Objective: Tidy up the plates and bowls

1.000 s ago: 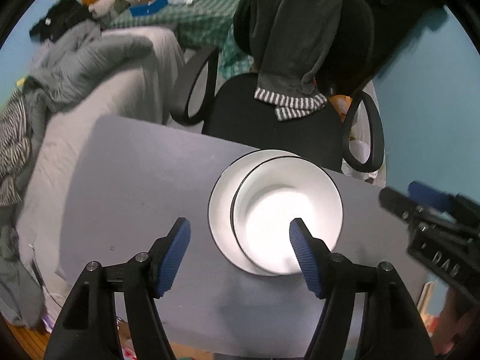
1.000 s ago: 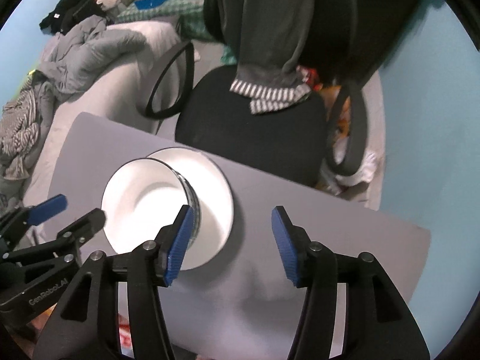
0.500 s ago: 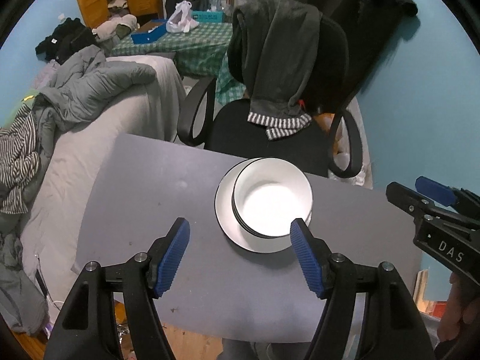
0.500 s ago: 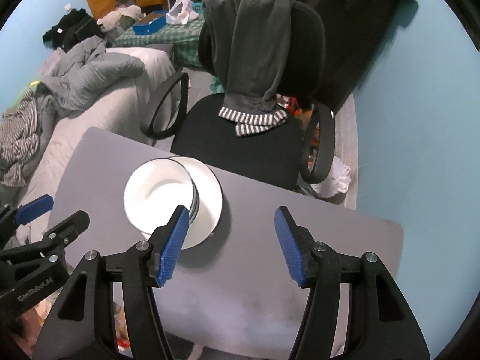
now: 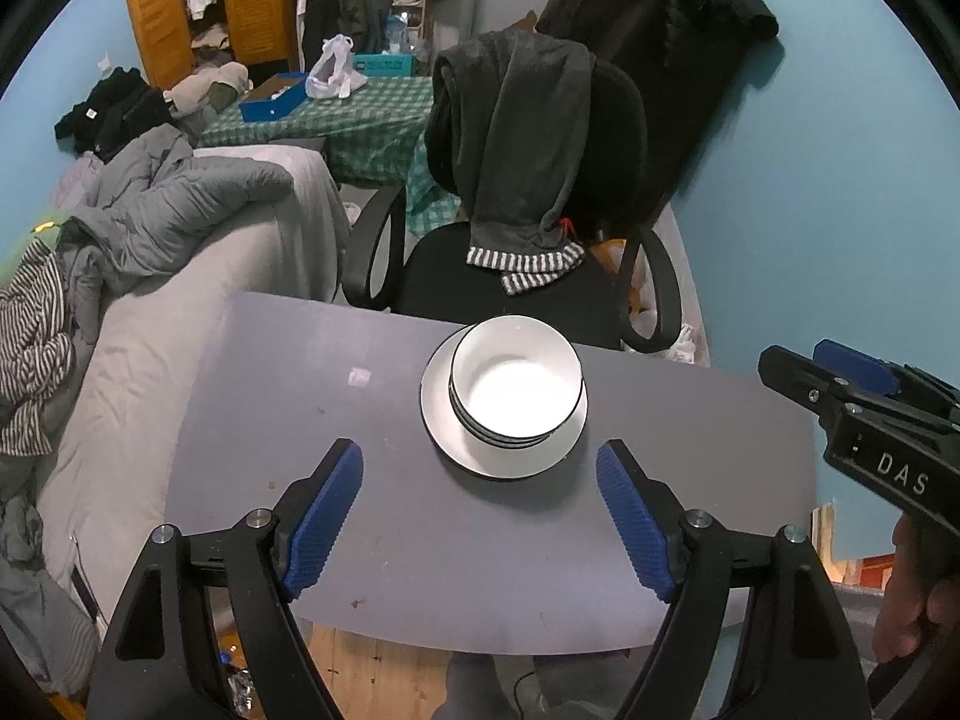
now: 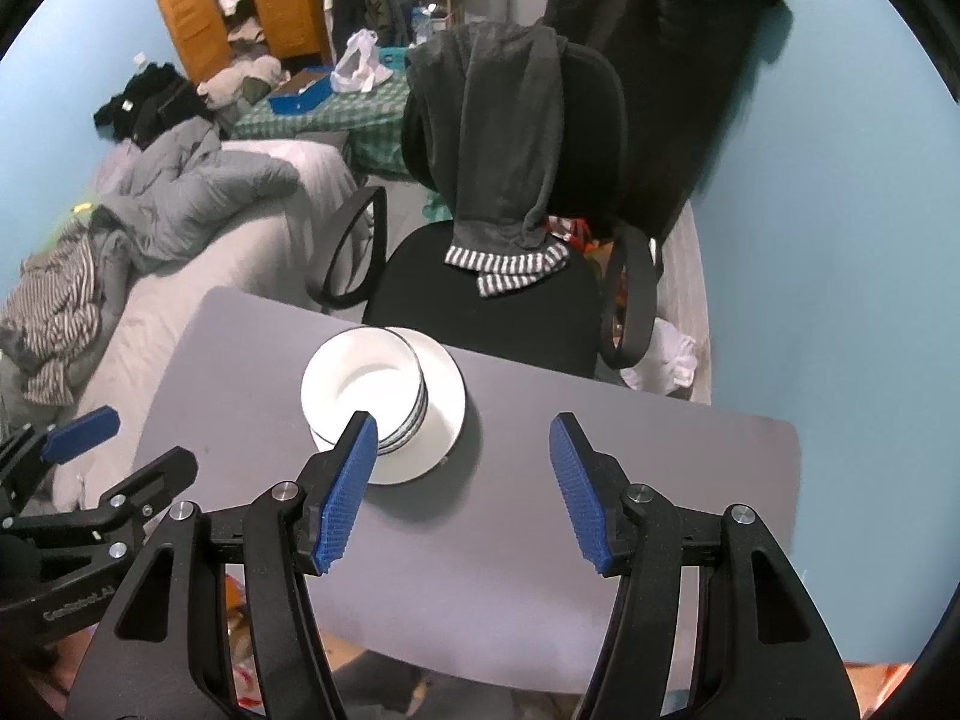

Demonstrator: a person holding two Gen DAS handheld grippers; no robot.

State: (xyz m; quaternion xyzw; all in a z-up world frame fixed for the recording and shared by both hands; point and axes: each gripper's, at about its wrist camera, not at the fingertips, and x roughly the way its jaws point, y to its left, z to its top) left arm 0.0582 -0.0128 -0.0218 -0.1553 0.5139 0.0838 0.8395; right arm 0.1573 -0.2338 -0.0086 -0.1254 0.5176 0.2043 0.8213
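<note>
Bowls (image 5: 517, 384) stacked on plate (image 5: 444, 420), plate on table (image 5: 270, 420); chair (image 5: 510, 294) behind table.

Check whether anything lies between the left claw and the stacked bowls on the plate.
Nothing visible does. The left claw is open and empty above bare table, and the stacked bowls sit on the plate just ahead.

Ahead of you stands a grey table (image 5: 312, 480), and past its far edge a black office chair (image 5: 510, 294) with a dark grey garment (image 5: 522, 144) with striped cuffs draped over its backrest. To your left a bed (image 5: 198, 312) carries a grey padded jacket (image 5: 186, 204) and striped clothing (image 5: 36, 354). Further back you see a checked green cloth (image 5: 360, 126) bearing a blue box (image 5: 273, 102) and a white bag (image 5: 333, 69), and a wooden wardrobe (image 5: 246, 0).
</note>
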